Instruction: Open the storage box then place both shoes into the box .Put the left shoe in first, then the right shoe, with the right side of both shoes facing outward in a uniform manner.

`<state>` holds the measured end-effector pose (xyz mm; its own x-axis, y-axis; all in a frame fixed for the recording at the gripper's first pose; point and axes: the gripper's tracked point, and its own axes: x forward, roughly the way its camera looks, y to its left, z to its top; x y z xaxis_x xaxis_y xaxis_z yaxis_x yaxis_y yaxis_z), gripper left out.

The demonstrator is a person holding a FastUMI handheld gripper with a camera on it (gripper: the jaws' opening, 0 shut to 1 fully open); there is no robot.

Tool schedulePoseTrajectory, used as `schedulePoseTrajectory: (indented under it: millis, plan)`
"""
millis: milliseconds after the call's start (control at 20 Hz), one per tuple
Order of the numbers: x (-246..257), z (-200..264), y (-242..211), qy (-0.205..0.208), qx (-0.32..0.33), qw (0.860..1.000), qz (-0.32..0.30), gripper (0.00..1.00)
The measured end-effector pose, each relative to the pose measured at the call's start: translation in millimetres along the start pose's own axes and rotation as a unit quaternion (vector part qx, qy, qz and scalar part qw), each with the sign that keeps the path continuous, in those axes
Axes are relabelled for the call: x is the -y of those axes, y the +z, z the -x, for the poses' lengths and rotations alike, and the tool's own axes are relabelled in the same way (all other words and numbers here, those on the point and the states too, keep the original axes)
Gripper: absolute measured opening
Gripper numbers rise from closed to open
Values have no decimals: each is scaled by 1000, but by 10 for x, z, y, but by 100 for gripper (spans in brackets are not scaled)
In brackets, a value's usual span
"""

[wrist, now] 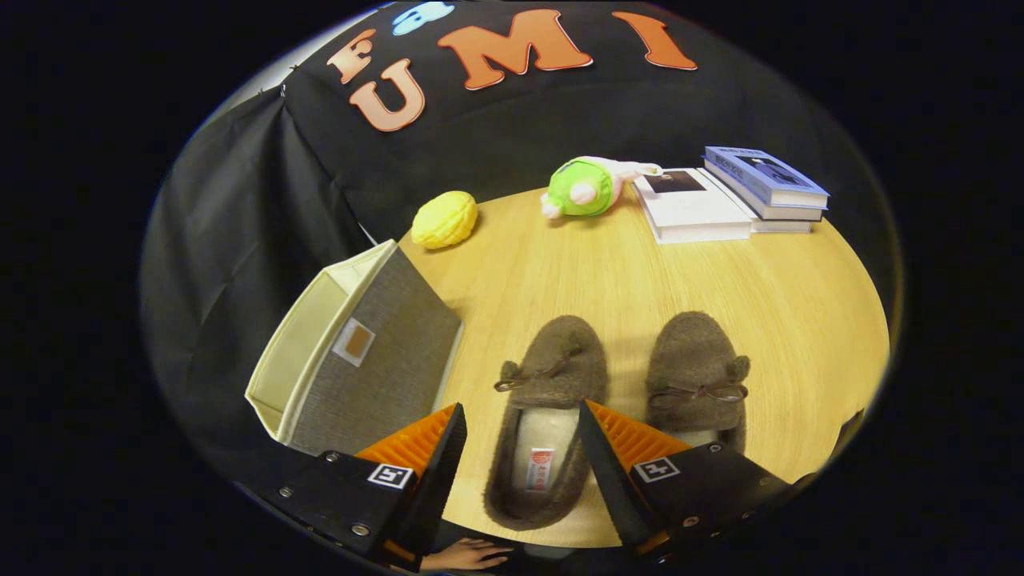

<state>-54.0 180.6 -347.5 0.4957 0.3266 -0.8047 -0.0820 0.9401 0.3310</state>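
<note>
Two brown fuzzy slippers lie side by side on the round wooden table [560,264], toes pointing away from me. The left shoe [544,416] sits between my fingers, its heel opening and white lining showing in the gap. The right shoe [698,376] lies just right of it, its heel hidden behind my right finger [608,464]. My gripper [522,428] is open, fingers wide on either side of the left shoe, above it and not pressing on it. The grey fabric storage box [376,352] with cream lining stands to the left of the shoes, near the table's left edge, its open side facing left.
At the back of the table lie a yellow plush [445,218], a green and pink plush toy [588,188], a white book [690,204] and a stack of two books [764,186]. A hand [464,554] shows below the fingers at the near edge.
</note>
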Motion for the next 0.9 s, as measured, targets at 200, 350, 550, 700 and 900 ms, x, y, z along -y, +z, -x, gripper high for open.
schedulePoseTrajectory:
  millis: [200,350,550,700,900]
  plan:
    - [203,-89,-227,-43,-30,998,17,78]
    - [261,-326,-250,-61,-43,997,22,71]
    - [354,-493,-258,-94,-37,995,18,55]
    - [431,-531,-213,-107,-27,994,-1,35]
    - [466,-521,-205,-110,-31,992,-47,5]
